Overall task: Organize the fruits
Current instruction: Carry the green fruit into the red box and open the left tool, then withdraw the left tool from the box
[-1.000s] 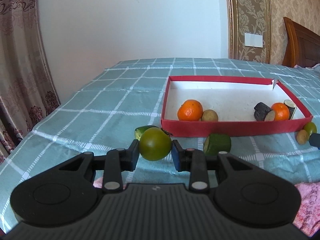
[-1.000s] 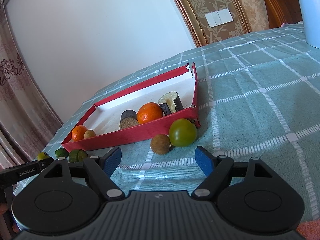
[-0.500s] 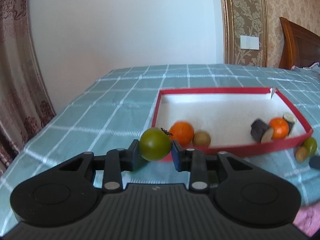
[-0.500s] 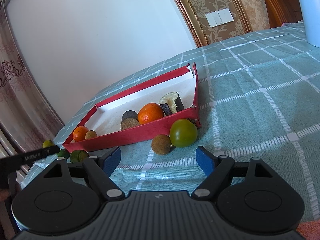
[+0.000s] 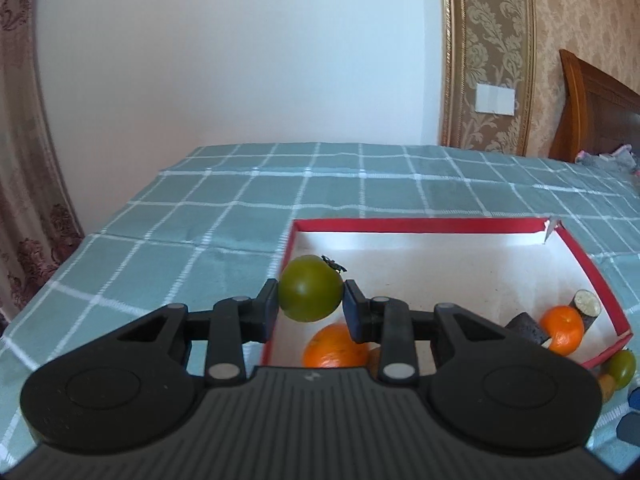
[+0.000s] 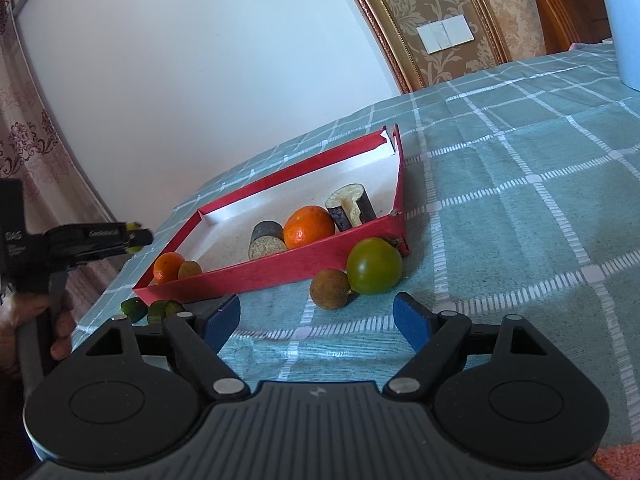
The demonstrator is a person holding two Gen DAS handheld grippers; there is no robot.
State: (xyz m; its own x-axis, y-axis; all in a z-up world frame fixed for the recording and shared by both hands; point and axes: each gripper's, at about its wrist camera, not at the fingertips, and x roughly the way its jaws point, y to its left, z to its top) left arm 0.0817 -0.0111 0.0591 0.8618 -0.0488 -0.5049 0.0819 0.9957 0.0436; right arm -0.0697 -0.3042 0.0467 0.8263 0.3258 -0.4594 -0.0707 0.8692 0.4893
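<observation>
Now your left gripper (image 5: 310,306) clamps the round green tomato (image 5: 310,294) at centre frame, over the shallow red-rimmed cardboard tray's (image 5: 416,225) left edge. Your right gripper (image 6: 318,318) gapes empty, low in its view, near another green tomato (image 6: 374,266).

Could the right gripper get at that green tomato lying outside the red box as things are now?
Probably yes. The right gripper is open and empty, and the green tomato lies on the cloth just ahead of it, outside the box. Only the small brown fruit touching its side might get nudged.
</observation>
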